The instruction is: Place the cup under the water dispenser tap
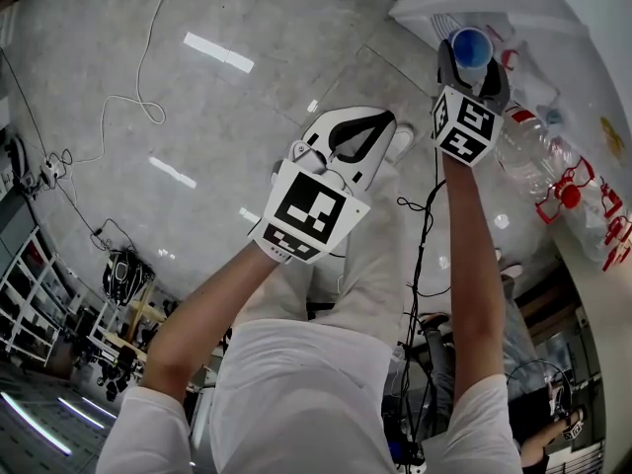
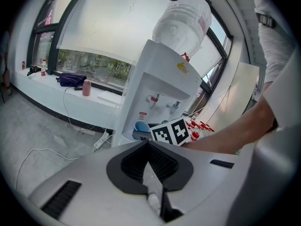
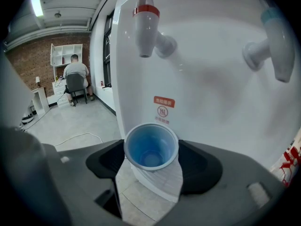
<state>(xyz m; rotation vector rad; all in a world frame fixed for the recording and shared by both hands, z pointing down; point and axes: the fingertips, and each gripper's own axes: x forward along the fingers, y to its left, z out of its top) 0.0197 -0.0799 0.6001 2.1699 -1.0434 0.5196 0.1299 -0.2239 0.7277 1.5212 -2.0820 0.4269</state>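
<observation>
Nearest, the left gripper [image 2: 149, 149] has its jaws pressed together on nothing. The right gripper [image 1: 472, 62] clamps its jaws on an upright paper cup, blue inside [image 3: 151, 147], in front of the white water dispenser [image 3: 211, 84] and below its red-capped tap [image 3: 146, 27]. A white cable [image 1: 148, 107] trails over the glossy pale grey floor [image 1: 227, 156]. Far back, a person [image 3: 75, 76] sits by a brick wall [image 3: 26, 60].

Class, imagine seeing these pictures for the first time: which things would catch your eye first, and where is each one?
A blue cup, clamped upright in the right hand-held gripper, sits just below the red tap on the front of the white water dispenser. The left hand-held gripper is held back from it, jaws together and empty. A big clear water bottle stands upside down on top of the dispenser.
</observation>
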